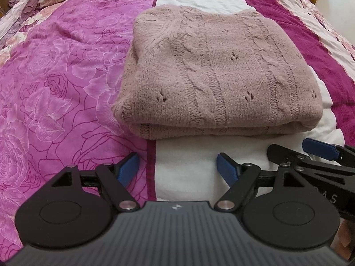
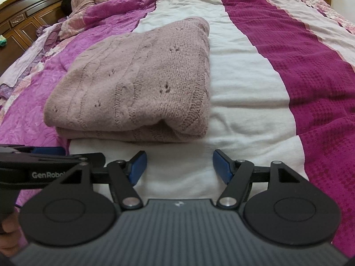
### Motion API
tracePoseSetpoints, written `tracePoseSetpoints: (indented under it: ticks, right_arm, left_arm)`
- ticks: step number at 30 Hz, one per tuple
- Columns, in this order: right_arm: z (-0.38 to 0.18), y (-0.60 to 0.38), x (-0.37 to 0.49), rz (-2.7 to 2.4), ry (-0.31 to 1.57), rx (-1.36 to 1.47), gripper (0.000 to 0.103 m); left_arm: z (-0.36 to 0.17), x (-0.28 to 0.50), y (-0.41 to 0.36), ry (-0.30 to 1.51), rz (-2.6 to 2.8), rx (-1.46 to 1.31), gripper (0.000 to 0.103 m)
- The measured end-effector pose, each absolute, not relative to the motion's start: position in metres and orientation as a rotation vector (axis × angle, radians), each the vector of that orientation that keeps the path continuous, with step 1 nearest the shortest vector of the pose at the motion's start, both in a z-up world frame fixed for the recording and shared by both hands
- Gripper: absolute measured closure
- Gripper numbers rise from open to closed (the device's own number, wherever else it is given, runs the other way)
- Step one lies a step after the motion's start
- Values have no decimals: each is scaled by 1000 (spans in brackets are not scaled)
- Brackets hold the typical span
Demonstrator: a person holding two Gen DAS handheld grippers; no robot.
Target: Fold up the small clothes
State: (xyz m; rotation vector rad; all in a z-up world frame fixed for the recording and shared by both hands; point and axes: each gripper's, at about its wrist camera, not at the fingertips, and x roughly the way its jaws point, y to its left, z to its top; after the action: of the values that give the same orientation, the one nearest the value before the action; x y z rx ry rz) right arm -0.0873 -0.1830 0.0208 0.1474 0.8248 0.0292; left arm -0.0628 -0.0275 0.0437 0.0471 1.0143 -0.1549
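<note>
On bed, centre: folded pink cable-knit sweater [image 1: 217, 75], layers stacked, lying across white stripe of bedspread [image 1: 66, 77], left edge over rose-print purple part. Just near of sweater, apart from it: left gripper [image 1: 178, 168], blue fingers [image 1: 127, 167] spread wide, nothing between them but white cloth. Beside it to right: right gripper [image 2: 179, 166], fingers [image 2: 221, 166] likewise parted, empty. Far left: carved wooden headboard [image 2: 26, 20], crumpled bedding.
</note>
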Motion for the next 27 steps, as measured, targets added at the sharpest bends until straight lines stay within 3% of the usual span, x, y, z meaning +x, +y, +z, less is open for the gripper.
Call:
tracePoseSetpoints:
  ticks: [27]
  right_arm:
    - [20,-183,-88,30,823,149,35]
  left_arm:
    - [43,-63,-28,1013,-154,57,20]
